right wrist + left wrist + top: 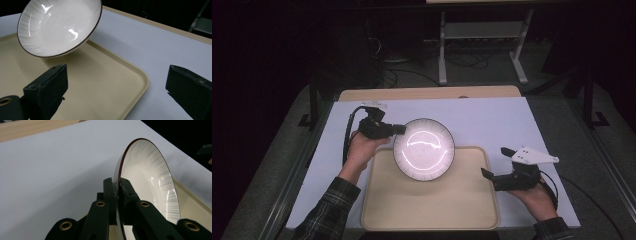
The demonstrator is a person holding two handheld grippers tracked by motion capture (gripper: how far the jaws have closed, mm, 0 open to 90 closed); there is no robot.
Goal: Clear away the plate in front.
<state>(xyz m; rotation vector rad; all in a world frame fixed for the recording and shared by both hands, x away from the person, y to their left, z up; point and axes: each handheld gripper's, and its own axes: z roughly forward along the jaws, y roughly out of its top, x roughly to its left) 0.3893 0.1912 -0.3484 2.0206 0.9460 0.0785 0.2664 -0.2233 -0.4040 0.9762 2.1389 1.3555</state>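
white ribbed bowl [424,148] dark-rimmed, beige tray [432,205]

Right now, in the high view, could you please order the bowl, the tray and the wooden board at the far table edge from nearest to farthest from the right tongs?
1. Tray: just left of the right tongs, its right rim almost under them.
2. Bowl: farther left, over the tray's far edge, held at its rim by the left tongs.
3. Wooden board: along the table's far edge, beyond the white sheet.

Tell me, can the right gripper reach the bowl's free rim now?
Probably yes. The right gripper is open beside the tray, and nothing lies between it and the bowl, which the left gripper holds tilted by the opposite rim.
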